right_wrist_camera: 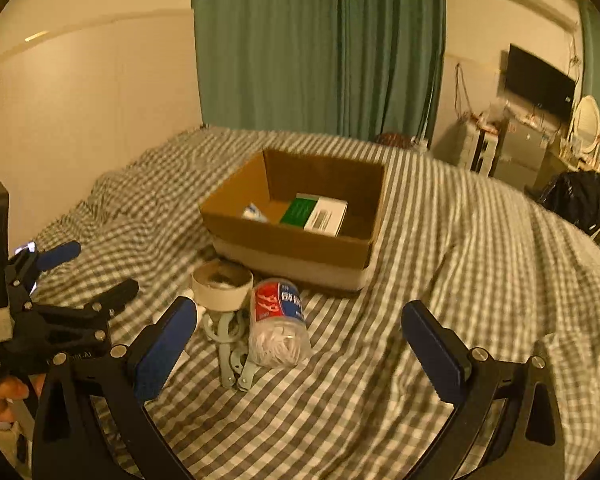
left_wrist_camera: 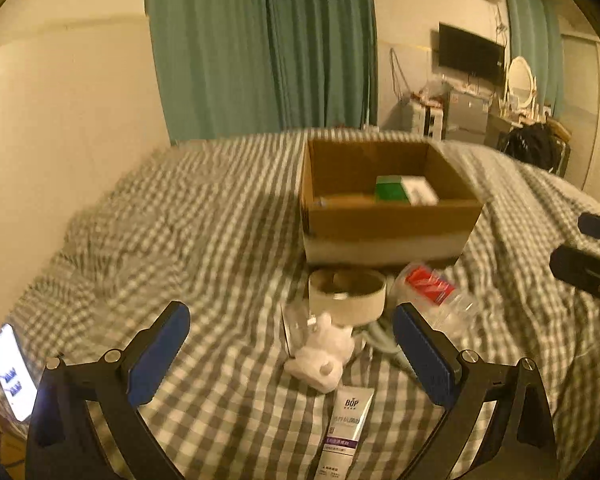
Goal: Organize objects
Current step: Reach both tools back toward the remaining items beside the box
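An open cardboard box sits on the checked bedspread and holds a green-and-white carton. In front of it lie a tape roll, a clear jar with a red label, a white packet, a white tube and grey pliers. My left gripper is open above the white packet. My right gripper is open, with the jar just beyond its fingers. Each gripper shows at the edge of the other's view.
A lit phone lies at the bed's left edge. A wall borders the bed on the left, with green curtains behind. A desk with a monitor, a mirror and a chair with a dark bag stand at the right.
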Demonstrator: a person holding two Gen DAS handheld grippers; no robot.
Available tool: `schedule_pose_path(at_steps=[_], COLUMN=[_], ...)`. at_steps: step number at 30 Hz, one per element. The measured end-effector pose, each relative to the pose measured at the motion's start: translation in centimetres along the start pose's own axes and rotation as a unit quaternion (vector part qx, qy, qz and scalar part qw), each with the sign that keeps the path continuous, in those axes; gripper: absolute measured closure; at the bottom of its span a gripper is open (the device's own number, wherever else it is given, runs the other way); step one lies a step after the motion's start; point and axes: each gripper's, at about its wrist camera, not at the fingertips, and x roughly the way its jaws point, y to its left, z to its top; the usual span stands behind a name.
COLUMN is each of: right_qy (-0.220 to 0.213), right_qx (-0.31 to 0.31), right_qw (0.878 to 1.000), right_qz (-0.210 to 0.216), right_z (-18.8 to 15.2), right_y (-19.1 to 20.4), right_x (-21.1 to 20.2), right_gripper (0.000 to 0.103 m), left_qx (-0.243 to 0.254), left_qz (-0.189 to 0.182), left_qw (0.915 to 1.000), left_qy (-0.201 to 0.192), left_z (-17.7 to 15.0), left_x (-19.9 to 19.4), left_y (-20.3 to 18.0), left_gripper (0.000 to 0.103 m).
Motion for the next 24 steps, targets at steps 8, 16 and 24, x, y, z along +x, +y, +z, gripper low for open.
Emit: schedule_pose_path(at_steps=[8,16,24], right_qy=[0.078,0.126,0.125], right_qx=[0.015,0.026,0.003], right_qw=[0.997,0.990,0.991], right_qz=[0.007,0.053,0.045], right_z=[-1.2,-3.4,-4.2], right_y=[-0.4,-0.3,0.3], right_x=[10.1,14.8,13.4], right_gripper=[0.000,0.028,0.039], left_qx=[-0.018,0.017,0.045], left_qz=[0.003,-0.017,-0.022], left_qw=[0.9962,0.9931,0.9923], left_qy=[0.085,0.115,0.113], left_z=[-3.4,-5.2,-5.4], left_x=[7.4,10.3,9.9], left_y=[-0.3,-1.8,-2.8], left_gripper=[0.000,0.021,0.039])
